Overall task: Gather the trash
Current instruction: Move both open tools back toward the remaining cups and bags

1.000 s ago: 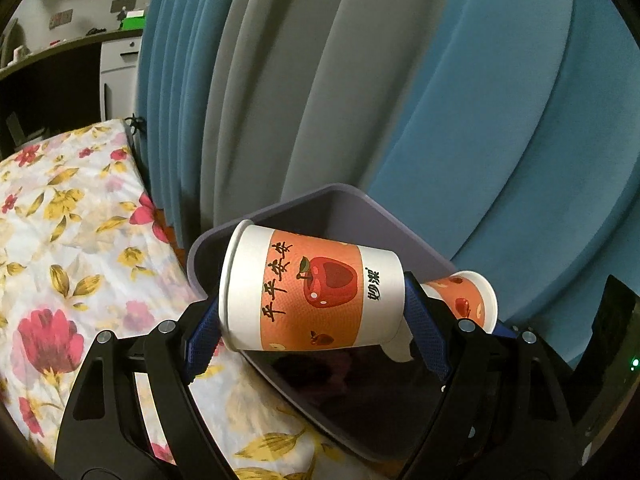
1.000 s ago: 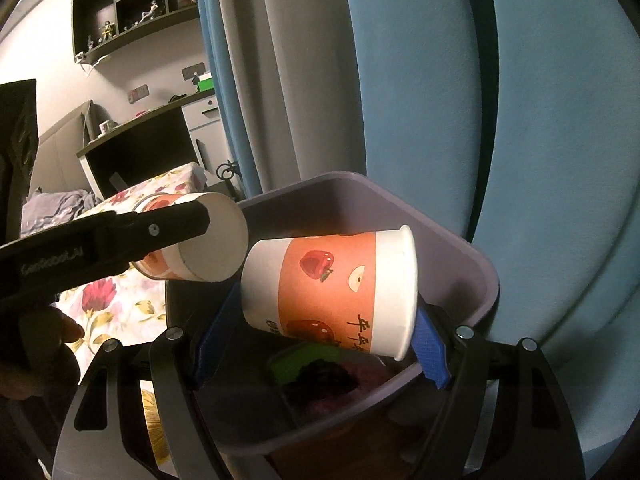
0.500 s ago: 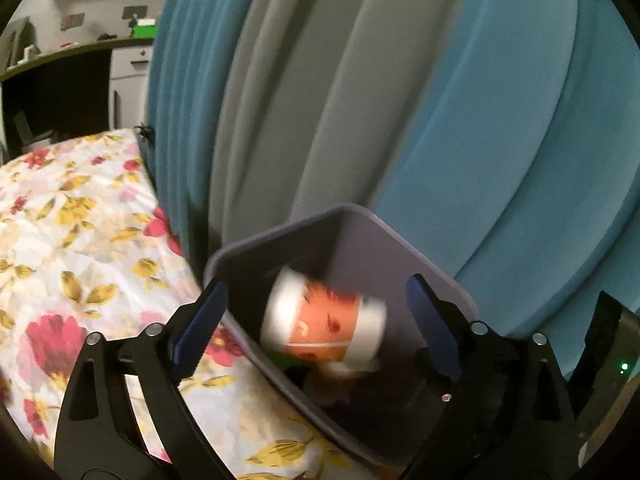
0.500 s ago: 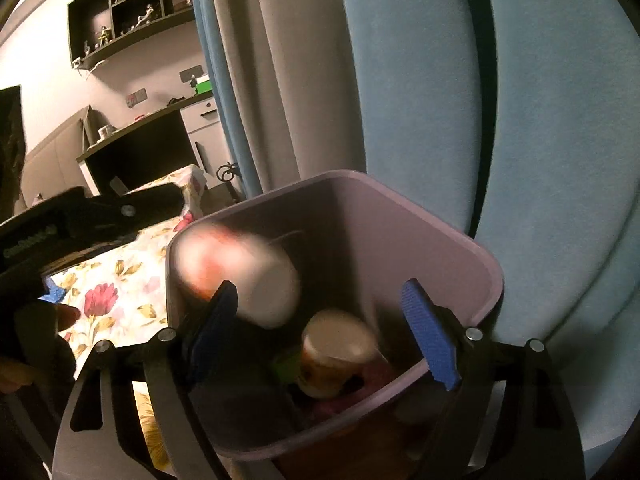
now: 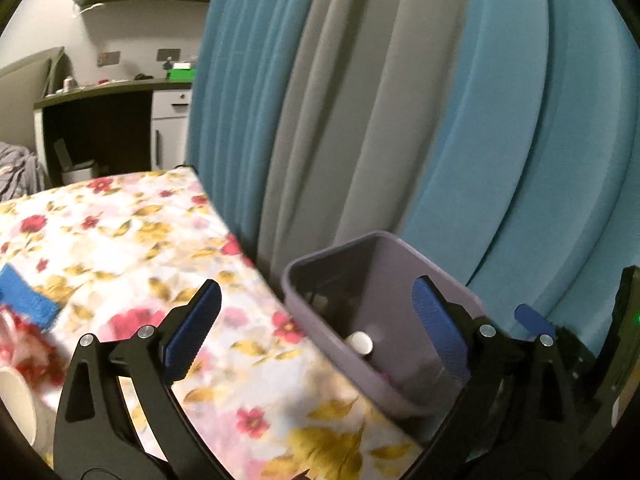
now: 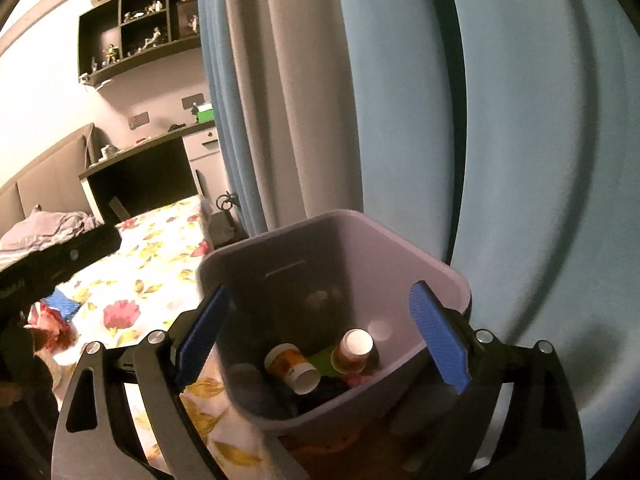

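A grey-purple trash bin (image 6: 400,248) stands beside the bed, against the curtains. Two orange-and-white paper cups lie inside it, one on its side (image 6: 292,368) and one standing base up (image 6: 354,350). My right gripper (image 6: 320,340) is open and empty just above the bin. My left gripper (image 5: 316,332) is open and empty, over the bed edge and the bin (image 5: 384,240). One cup's white base (image 5: 360,342) shows in the left wrist view. A white cup (image 5: 16,404) and red and blue scraps (image 5: 24,300) lie on the bed at the far left.
The flowered bedspread (image 5: 120,240) fills the left side. Blue and grey curtains (image 5: 400,100) hang behind the bin. A dark desk with white drawers (image 5: 120,120) and wall shelves (image 6: 140,24) stand at the back. The left gripper's body (image 6: 56,264) shows at the right wrist view's left.
Both grippers opened and let go of their paper cups, which fell into the bin. The left gripper then swung left over the bed; the right one stays above the bin.
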